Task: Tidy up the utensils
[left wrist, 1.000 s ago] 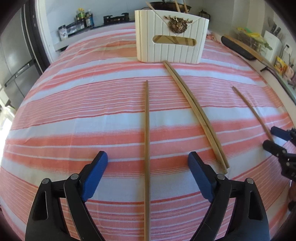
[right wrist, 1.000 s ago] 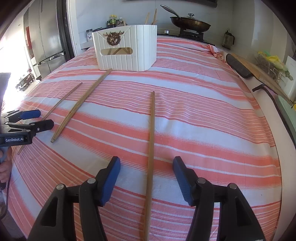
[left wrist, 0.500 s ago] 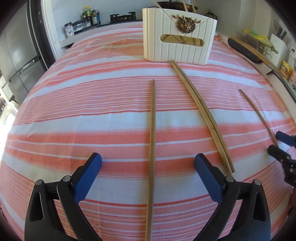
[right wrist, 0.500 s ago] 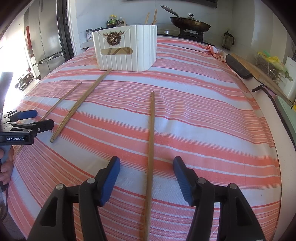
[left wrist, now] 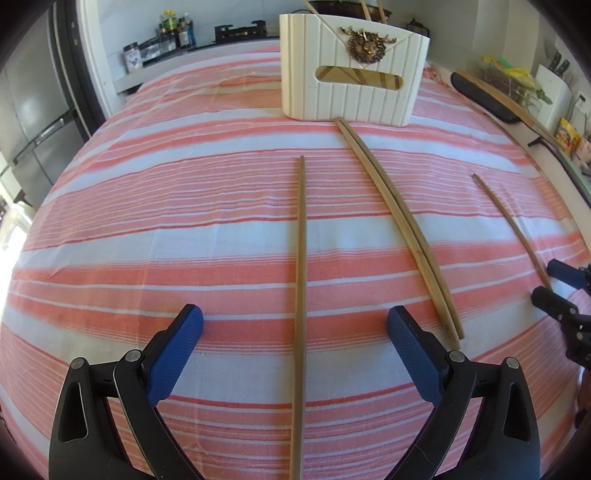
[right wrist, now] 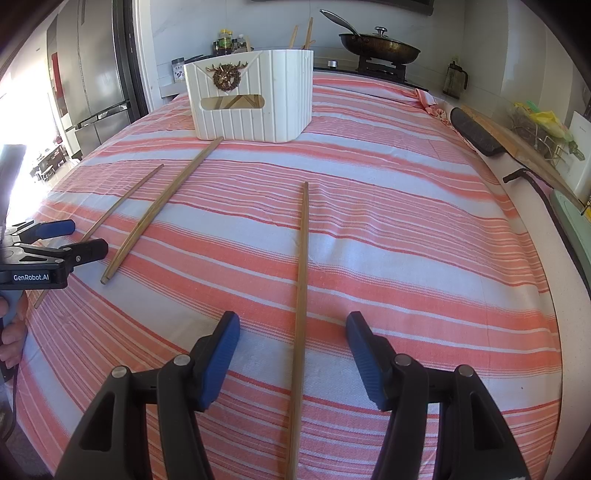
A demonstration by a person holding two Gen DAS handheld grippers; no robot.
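Observation:
Several wooden chopsticks lie on a striped cloth (left wrist: 184, 221). My left gripper (left wrist: 295, 325) is open, its jaws on either side of one chopstick (left wrist: 301, 258). A touching pair of chopsticks (left wrist: 402, 229) lies to its right, pointing at a white ribbed holder (left wrist: 351, 88) with a brass stag badge; more chopsticks stand inside. My right gripper (right wrist: 293, 332) is open and straddles another chopstick (right wrist: 303, 266). In the right wrist view the pair (right wrist: 162, 210), the left gripper's chopstick (right wrist: 122, 199), the left gripper (right wrist: 66, 238) and the holder (right wrist: 255, 99) show on the left.
A fridge (right wrist: 92, 66) stands at the left. A stove with a lidded pan (right wrist: 380, 44) is behind the holder. Jars (left wrist: 170, 29) line the back counter. A black pad and wooden board (right wrist: 480, 136) lie along the right edge, with a rack behind.
My left gripper has moved forward along its chopstick towards the holder, which now looks larger. The right gripper has stayed in place.

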